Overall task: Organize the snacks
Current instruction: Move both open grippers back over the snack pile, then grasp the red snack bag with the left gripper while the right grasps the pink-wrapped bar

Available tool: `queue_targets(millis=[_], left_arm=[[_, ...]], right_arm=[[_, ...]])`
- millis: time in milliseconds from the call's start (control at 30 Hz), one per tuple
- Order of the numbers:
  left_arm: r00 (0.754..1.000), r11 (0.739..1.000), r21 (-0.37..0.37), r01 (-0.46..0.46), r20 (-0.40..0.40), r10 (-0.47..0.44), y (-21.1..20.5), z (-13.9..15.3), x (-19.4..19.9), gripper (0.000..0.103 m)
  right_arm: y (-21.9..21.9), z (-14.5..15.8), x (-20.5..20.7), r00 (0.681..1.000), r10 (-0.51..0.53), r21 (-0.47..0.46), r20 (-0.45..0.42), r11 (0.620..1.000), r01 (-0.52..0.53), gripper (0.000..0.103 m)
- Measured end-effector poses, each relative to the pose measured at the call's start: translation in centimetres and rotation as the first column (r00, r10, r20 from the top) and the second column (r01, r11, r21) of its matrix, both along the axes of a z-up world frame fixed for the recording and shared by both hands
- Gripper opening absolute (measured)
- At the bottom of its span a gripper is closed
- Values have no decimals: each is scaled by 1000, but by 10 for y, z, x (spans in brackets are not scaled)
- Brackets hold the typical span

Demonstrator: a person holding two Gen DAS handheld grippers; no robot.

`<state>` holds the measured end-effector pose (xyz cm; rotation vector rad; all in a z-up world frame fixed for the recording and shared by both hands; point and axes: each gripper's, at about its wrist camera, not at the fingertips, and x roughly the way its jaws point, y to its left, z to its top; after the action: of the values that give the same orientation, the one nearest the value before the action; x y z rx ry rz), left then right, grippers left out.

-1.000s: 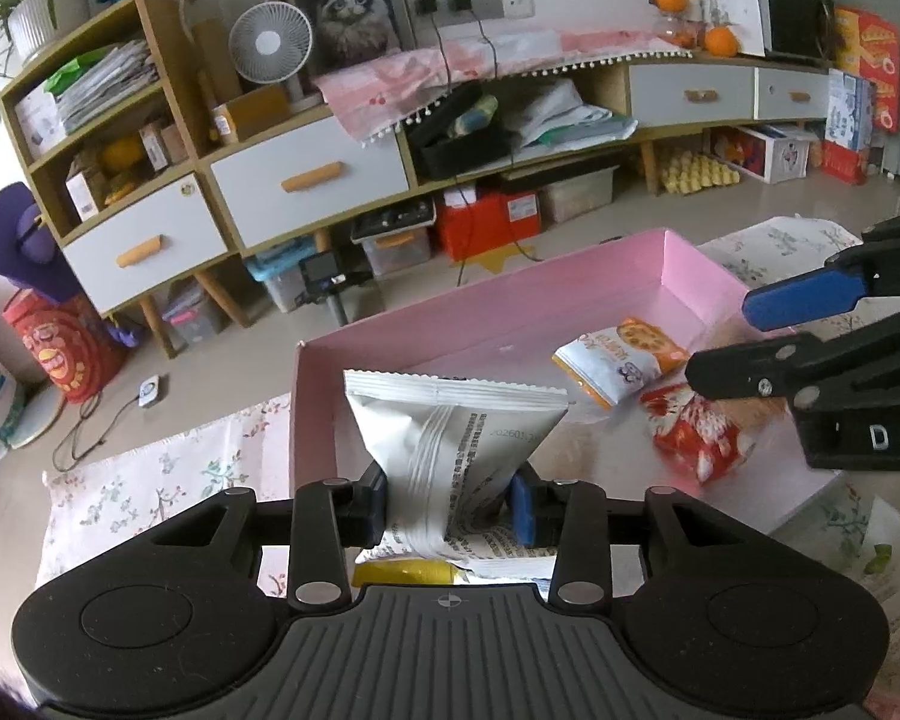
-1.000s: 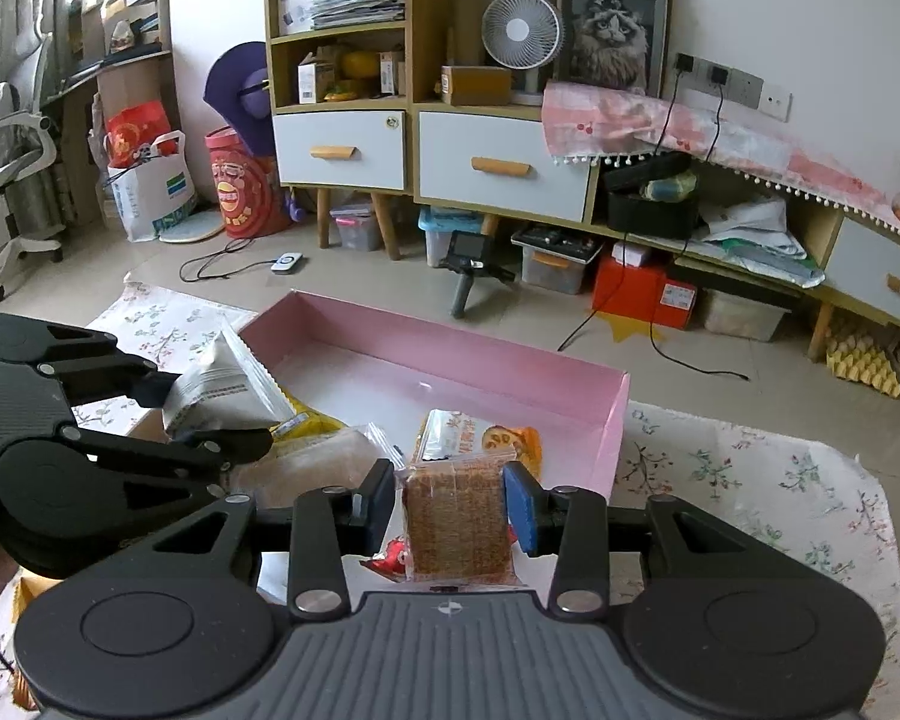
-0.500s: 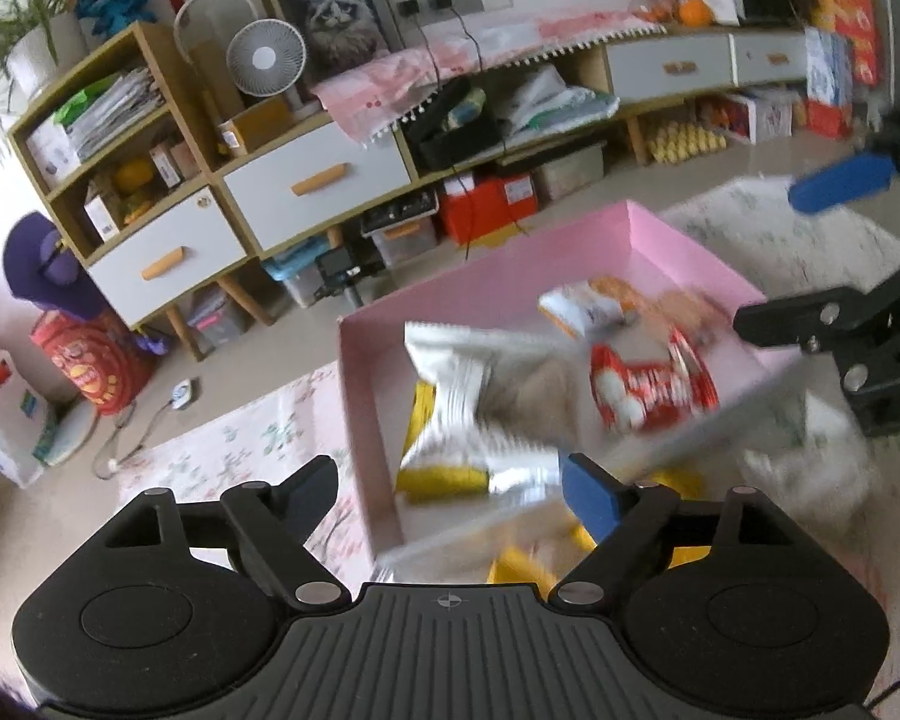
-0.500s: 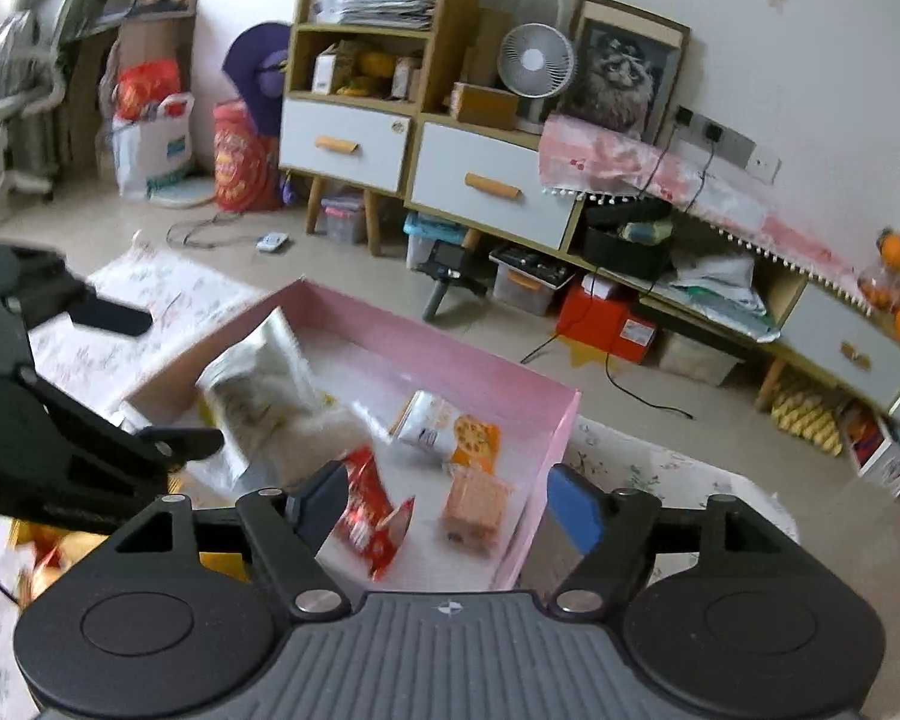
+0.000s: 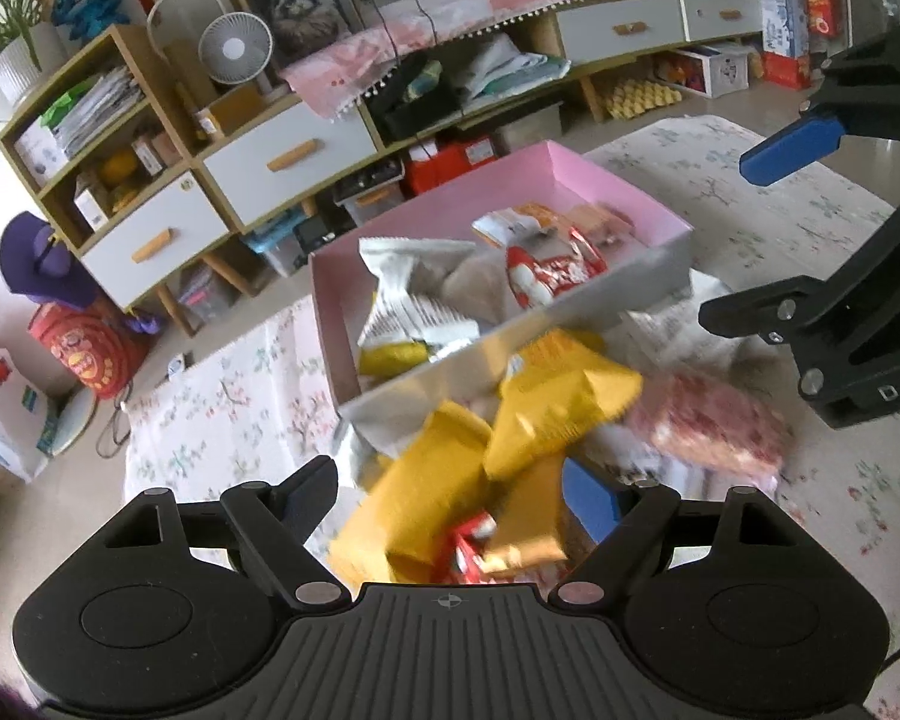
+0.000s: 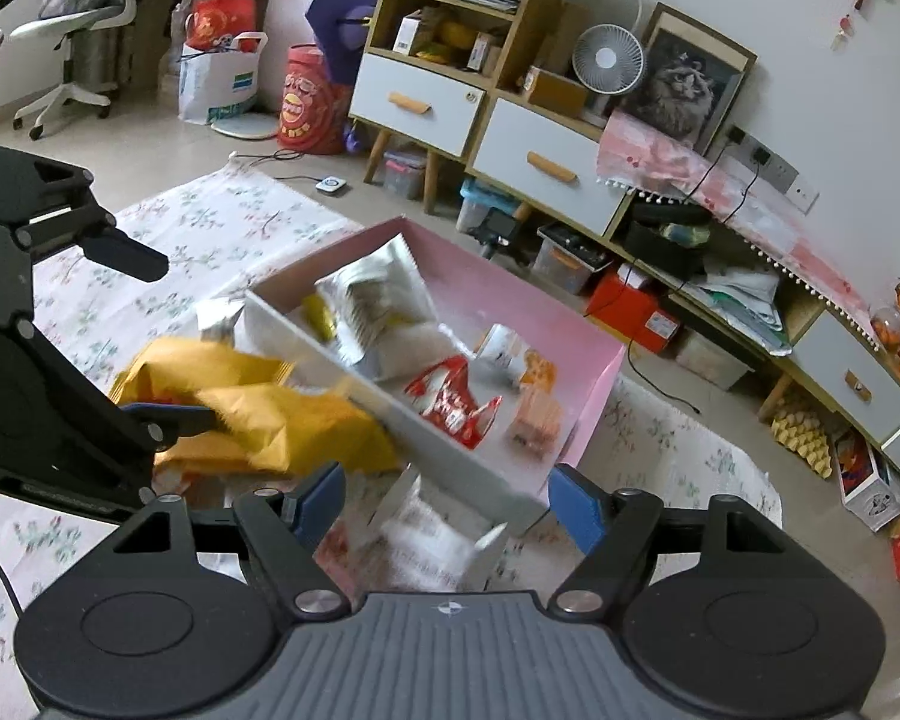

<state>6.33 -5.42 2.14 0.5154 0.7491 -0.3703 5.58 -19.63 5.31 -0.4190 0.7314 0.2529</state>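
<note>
A pink box stands on a floral cloth. In it lie a white-silver bag, a red packet, an orange-white packet and a brown cracker packet. In front of the box lie yellow packets, a pink packet and a white packet. My left gripper hangs open over the yellow packets and holds nothing. My right gripper is open above the white packet, also holding nothing.
The floral cloth spreads around the box. Behind stand a white-drawer cabinet with a fan, storage bins under it, and an office chair at the far left.
Both grippers have opened: the left let go of the white-silver bag and the right of the cracker packet, and both packets now lie in the box. Both grippers drew back and up from the box.
</note>
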Motion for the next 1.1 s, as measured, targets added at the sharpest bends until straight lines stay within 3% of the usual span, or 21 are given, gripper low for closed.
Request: queue_targets(millis=[167, 300, 600, 867, 1100], left_arm=[[1000, 1000, -17, 24, -8, -24, 13, -9, -15, 84], [998, 999, 0, 51, -24, -51, 17, -18, -24, 84], [992, 996, 12, 88, -96, -87, 14, -40, -29, 83], [990, 995, 25, 101, -99, -98, 7, -50, -25, 81], [989, 994, 23, 106, -102, -103, -1, -56, -18, 72]], right_arm=[[-3, -13, -11, 1000, -18, 18, -22, 1000, 18, 58], [1, -29, -20, 998, 13, -50, -53, 999, -15, 57], [4, -44, -26, 993, 43, -83, -107, 995, -52, 57], [15, -61, -28, 984, 82, -125, -156, 987, -102, 52], [18, -64, -21, 983, 71, -119, -167, 989, -91, 45]])
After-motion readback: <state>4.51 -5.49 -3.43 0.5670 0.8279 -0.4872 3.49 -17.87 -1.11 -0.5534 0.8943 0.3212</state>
